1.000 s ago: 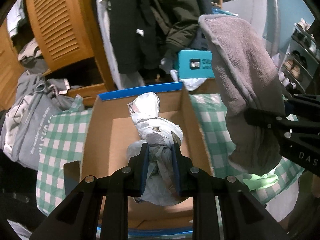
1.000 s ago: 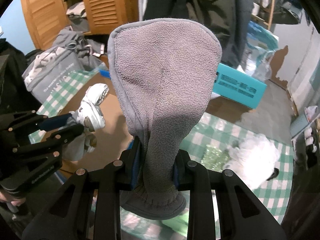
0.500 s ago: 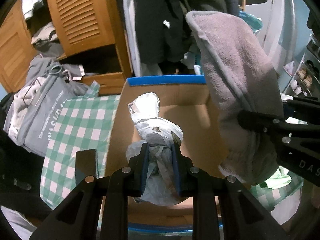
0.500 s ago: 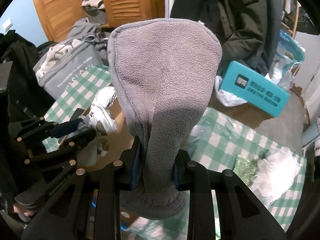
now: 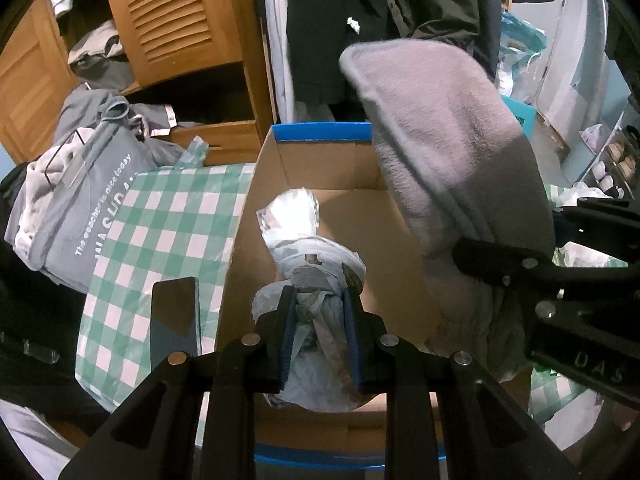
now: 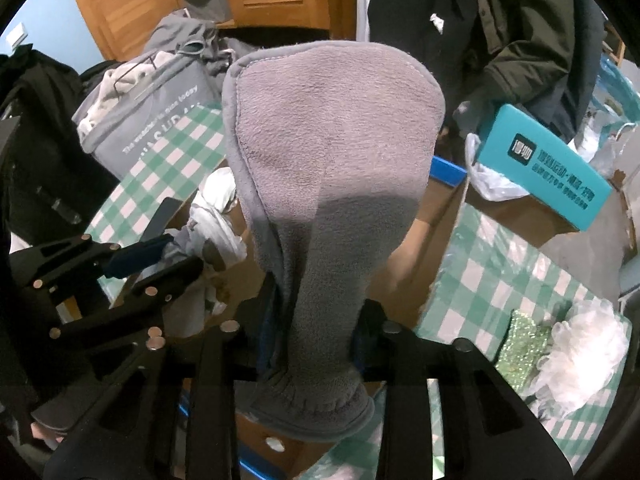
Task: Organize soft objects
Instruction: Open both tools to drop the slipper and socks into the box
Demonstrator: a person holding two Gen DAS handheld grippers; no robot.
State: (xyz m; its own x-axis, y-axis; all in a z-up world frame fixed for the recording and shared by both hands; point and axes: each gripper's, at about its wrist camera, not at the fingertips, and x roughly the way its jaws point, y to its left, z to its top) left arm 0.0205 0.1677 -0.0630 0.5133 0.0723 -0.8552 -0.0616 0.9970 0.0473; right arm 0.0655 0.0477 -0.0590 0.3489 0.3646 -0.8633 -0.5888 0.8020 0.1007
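An open cardboard box point(image 5: 256, 208) with blue-taped rims sits on a green checked cloth point(image 5: 160, 224). My left gripper point(image 5: 318, 308) is shut on a knotted white plastic bag point(image 5: 308, 248) and holds it over the box interior. My right gripper point(image 6: 316, 320) is shut on a grey fleece mitt point(image 6: 332, 152), held upright above the right side of the box; the mitt also shows in the left wrist view point(image 5: 452, 168). The left gripper with the bag shows in the right wrist view point(image 6: 160, 256).
A grey tote bag point(image 5: 88, 208) full of clothes lies left of the cloth. A teal box point(image 6: 548, 168) stands behind. A green glitter sponge point(image 6: 520, 344) and a white plastic wad point(image 6: 588, 344) lie on the cloth at right. A wooden wardrobe point(image 5: 172, 24) and hanging coats point(image 5: 400, 12) are behind.
Both grippers have moved further over the box with their loads; the fleece mitt now hangs over the box's right side. Both grips are unchanged.
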